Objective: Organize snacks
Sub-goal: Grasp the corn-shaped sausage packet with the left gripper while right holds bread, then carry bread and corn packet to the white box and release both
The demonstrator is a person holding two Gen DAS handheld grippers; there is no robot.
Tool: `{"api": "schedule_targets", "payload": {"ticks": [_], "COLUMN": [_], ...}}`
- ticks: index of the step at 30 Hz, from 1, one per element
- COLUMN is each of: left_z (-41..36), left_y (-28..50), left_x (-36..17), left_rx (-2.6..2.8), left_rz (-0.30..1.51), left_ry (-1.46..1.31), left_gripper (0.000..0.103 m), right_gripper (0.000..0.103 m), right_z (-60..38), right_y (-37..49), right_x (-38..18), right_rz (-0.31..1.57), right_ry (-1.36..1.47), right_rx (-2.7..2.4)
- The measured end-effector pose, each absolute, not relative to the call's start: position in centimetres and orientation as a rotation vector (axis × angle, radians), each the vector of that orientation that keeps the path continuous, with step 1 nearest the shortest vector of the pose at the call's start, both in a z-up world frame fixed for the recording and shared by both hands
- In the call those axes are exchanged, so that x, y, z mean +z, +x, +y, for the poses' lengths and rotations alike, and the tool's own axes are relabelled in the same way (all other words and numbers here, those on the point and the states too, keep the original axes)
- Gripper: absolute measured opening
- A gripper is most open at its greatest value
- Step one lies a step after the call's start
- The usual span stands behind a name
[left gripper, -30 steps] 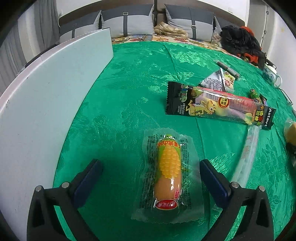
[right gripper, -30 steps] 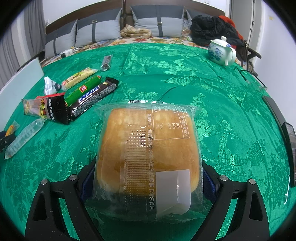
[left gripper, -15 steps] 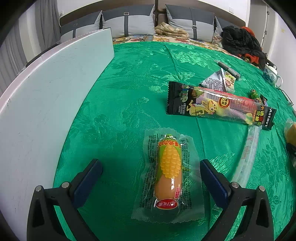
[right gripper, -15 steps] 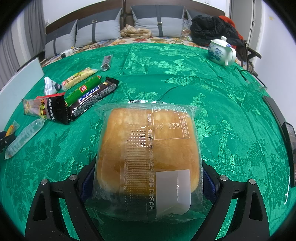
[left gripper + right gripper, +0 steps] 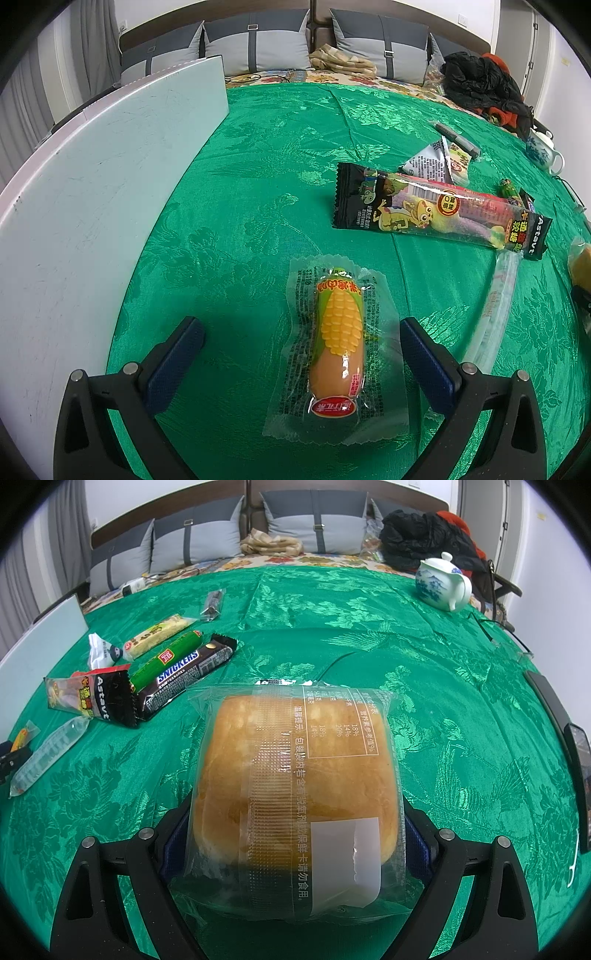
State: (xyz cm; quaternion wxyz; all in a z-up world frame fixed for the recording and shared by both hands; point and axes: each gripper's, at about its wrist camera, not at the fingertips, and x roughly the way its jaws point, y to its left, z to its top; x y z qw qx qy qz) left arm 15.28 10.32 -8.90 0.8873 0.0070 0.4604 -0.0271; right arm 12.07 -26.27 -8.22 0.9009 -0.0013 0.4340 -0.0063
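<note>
Two wrist fisheyes — low over the green surface (image 5: 258,155), facing the sofa cushions (image 5: 321,528); shared: Astavt candy pack (image 5: 439,212) — clear tube (image 5: 48,751).

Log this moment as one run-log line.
left claw: open, straddling corn sausage pack on green cloth | right claw: shut on bagged bread | other snacks: unsorted

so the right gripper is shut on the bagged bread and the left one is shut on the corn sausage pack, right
Only half right. The left gripper is open: in the left wrist view its jaws stand wide apart on either side of the corn sausage pack, which lies on the green tablecloth, and neither jaw touches it. The right gripper is indeed shut on the bagged bread, as the right wrist view shows.
</note>
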Motion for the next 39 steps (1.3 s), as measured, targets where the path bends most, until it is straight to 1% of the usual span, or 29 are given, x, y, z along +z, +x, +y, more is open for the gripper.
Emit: {"api": "schedule_targets", "payload": {"ticks": [13, 16, 19, 21, 22, 23, 25, 26, 31, 32, 33, 37, 39], "left_z": [10.4, 10.6, 10.6, 10.2, 9.8, 9.4, 8.1, 7.7, 7.6, 7.9, 8.2, 9.2, 10.0], "left_y": [15.2, 15.7, 16.3, 16.3, 16.2, 16.0, 15.7, 15.7, 15.0, 14.8, 14.4, 12.5, 11.7], "left_x": [-8.9, -8.6, -8.4, -8.3, -8.0, -7.8, -7.4, -7.3, -7.2, -7.1, -6.9, -4.3, -2.3], "left_rx": [-0.060, -0.105, -0.128, -0.123, -0.136, -0.148, -0.174, -0.169, -0.165, -0.171, -0.177, -0.212, -0.232], "left_rz": [0.960, 1.021, 1.081, 1.101, 1.097, 1.093, 1.087, 1.091, 1.077, 1.080, 1.078, 1.025, 0.992], "left_ry": [0.016, 0.040, 0.042, 0.063, 0.065, 0.074, 0.099, 0.103, 0.048, 0.019, -0.010, -0.100, -0.150], "left_gripper": [0.103, 0.103, 0.102, 0.096, 0.086, 0.071, 0.046, 0.042, 0.040, 0.040, 0.040, 0.039, 0.039], "right_gripper": [0.094, 0.094, 0.096, 0.096, 0.096, 0.095, 0.095, 0.095, 0.094, 0.087, 0.073, 0.071, 0.071], "right_z": [-26.3, -26.3, -26.3, -26.3, -26.3, -26.3, -26.6, -27.0, -28.2, -28.1, -28.2, -28.4, -27.4], "right_y": [12.1, 12.1, 12.2, 12.7, 13.0, 13.6, 14.7, 15.1, 15.8, 16.0, 16.0, 15.5, 15.1], "right_x": [-8.2, -8.2, -8.2, -8.1, -8.0, -7.8, -7.3, -6.7, -5.4, -5.9, -6.3, -4.2, -2.0], "right_rz": [0.898, 0.899, 0.909, 0.950, 0.987, 1.048, 1.156, 1.189, 1.227, 1.264, 1.290, 1.246, 1.206], "right_ry": [-0.003, -0.003, -0.007, -0.012, -0.016, -0.025, -0.015, 0.021, 0.143, 0.150, 0.135, 0.162, 0.169], "right_rx": [-0.013, -0.013, -0.003, 0.010, 0.021, 0.034, 0.044, 0.052, 0.089, 0.089, 0.061, 0.028, 0.054]}}
